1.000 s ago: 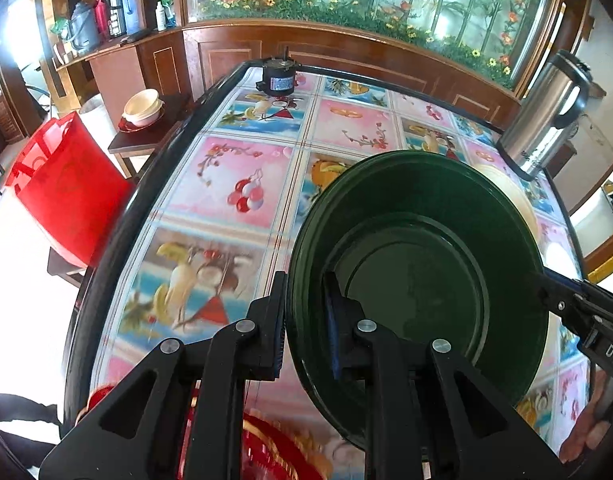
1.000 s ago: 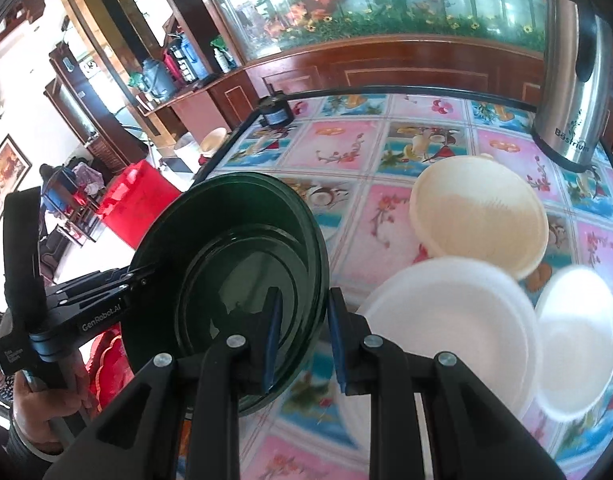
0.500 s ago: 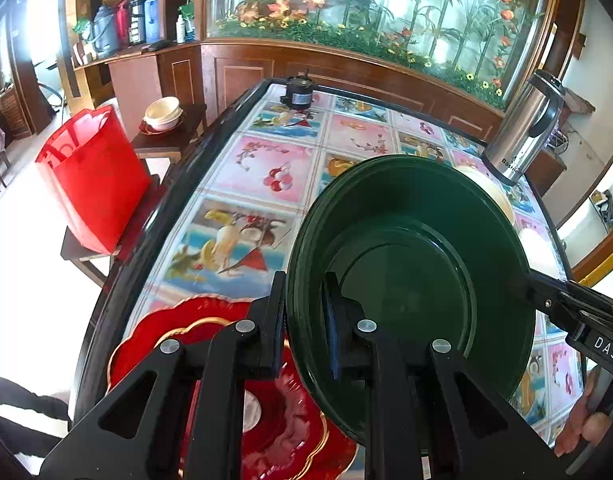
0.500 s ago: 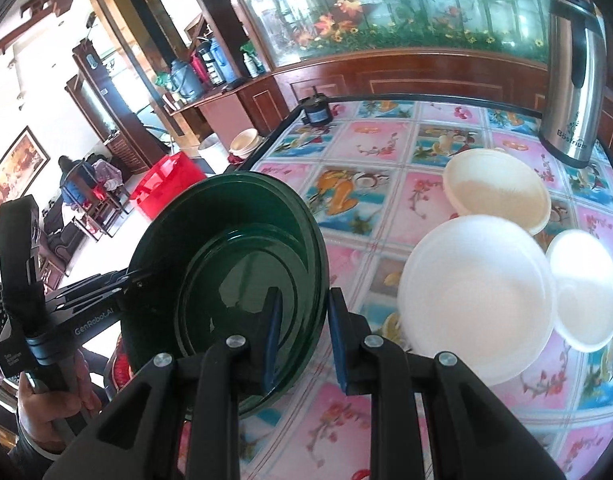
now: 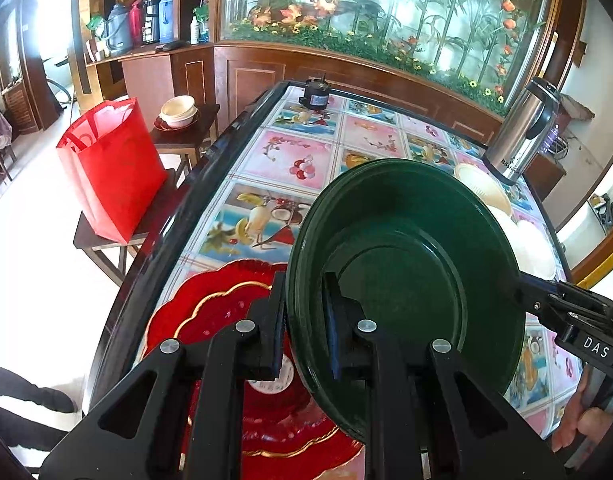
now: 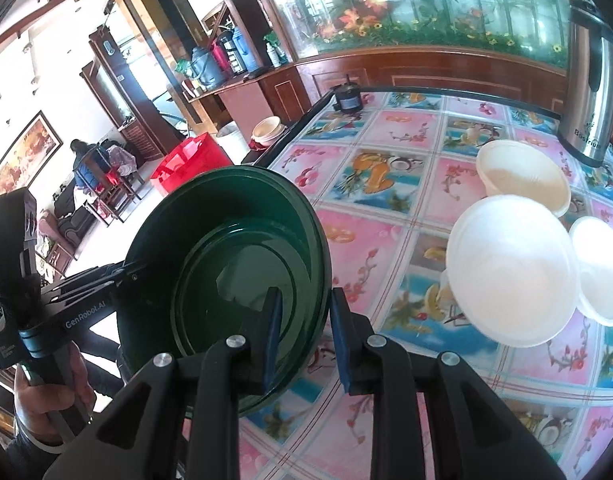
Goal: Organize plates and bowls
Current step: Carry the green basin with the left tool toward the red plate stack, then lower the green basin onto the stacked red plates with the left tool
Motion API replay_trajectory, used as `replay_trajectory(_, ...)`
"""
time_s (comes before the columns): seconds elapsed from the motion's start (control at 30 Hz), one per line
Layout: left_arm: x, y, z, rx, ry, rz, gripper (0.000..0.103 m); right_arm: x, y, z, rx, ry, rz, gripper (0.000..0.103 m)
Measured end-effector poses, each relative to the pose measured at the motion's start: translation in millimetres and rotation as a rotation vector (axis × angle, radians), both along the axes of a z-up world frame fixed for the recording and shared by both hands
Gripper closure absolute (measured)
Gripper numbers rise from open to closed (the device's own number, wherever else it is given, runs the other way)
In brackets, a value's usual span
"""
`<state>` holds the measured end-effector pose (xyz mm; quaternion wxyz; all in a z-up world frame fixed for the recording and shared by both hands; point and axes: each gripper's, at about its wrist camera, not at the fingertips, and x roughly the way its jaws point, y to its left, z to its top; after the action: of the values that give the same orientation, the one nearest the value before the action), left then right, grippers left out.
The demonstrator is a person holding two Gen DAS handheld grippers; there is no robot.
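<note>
Left tool marked "GenRobot.AI" and right tool marked "DAS", both clamped on green plate rim

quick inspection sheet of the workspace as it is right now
surface: table with a fruit-print cover, dark raised edge
job's things: green plate held tilted above the table; red plate flat on the table below it; three white bowls grouped near the right side
clutter: steel flask; small black canister
grippers: left hand-held gripper and right hand-held gripper each shut on the green plate's rim, opposite sides
cables: nothing seen
surroundings: red bag on a side table; aquarium behind
</note>
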<state>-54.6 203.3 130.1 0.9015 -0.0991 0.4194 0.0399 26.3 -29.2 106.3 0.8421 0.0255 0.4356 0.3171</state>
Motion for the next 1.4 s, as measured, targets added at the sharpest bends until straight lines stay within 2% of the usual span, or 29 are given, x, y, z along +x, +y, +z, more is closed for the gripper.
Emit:
replay_trajectory(0.3, -23.7, 32.0, -12.2, -0.023, 0.022, 0.058, 0.087, -24.2, 24.7, -3.0, -0.006, -0.005, 0.060, 0.078)
replay_trajectory(0.7, -37.8, 67.6, -40.0, -0.030, 0.075, 0.131, 0.087, -30.5, 68.4, -31.5, -0.040, 0.049, 0.138, 0.078)
replay_trajectory(1.07, -33.2, 77.4, -59.2, -0.045, 0.105, 0.143, 0.087, -27.8, 81.7, -48.1, -0.081, 0.080, 0.151, 0.077)
replay_trajectory(1.4, -31.2, 79.0, -64.3, -0.004, 0.101, 0.156, 0.087, -29.0, 87.8, -53.1, -0.099, 0.088, 0.160, 0.077)
